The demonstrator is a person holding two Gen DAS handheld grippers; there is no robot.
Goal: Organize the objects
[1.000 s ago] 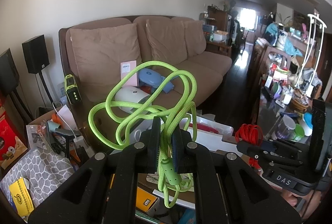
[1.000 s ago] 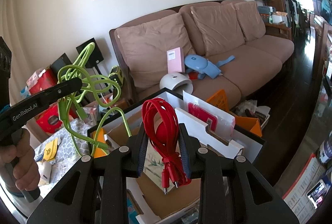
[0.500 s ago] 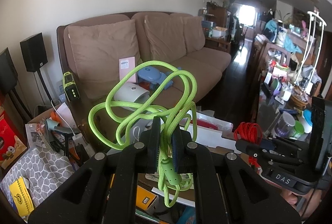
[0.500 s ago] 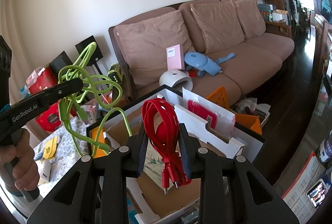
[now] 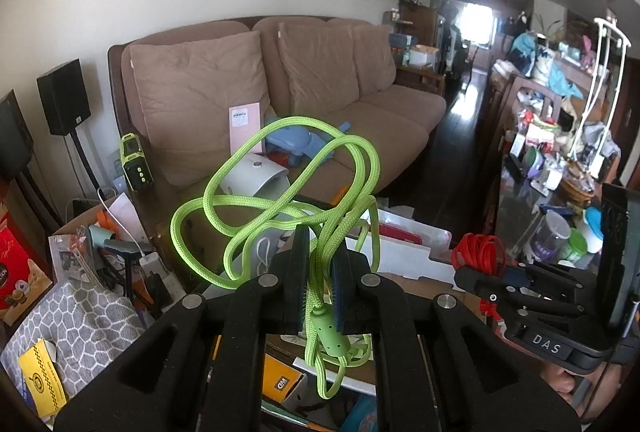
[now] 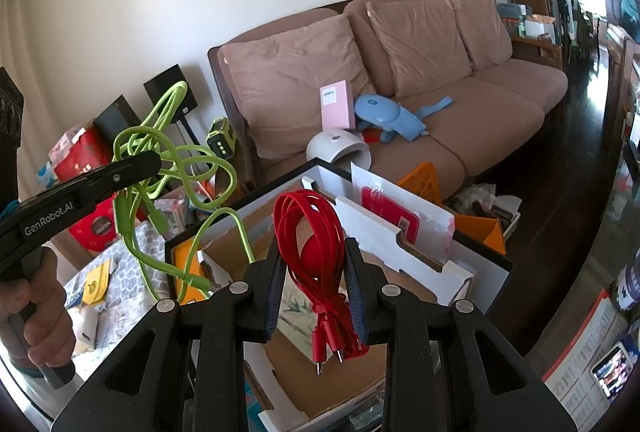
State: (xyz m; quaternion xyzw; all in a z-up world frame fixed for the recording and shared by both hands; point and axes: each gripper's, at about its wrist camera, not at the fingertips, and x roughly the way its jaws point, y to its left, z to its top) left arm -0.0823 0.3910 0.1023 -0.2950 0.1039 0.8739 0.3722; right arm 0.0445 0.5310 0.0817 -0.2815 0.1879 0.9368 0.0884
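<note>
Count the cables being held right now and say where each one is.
2. The green cable is clamped in the left gripper; the red cable is clamped in the right gripper. More may be hidden in the clutter below.

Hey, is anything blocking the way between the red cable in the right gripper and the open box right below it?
Nothing visible does: the red cable, held in the right gripper, hangs over the open box.

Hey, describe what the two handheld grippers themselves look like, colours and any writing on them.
Both are matte black plastic with round silver bolts and dark blue finger pads. The left gripper reads "GenRobot.AI" in white on its side, seen from the right wrist. The right gripper carries a "DAS" label. Bare hands grip the handles; no sleeves visible.
</note>
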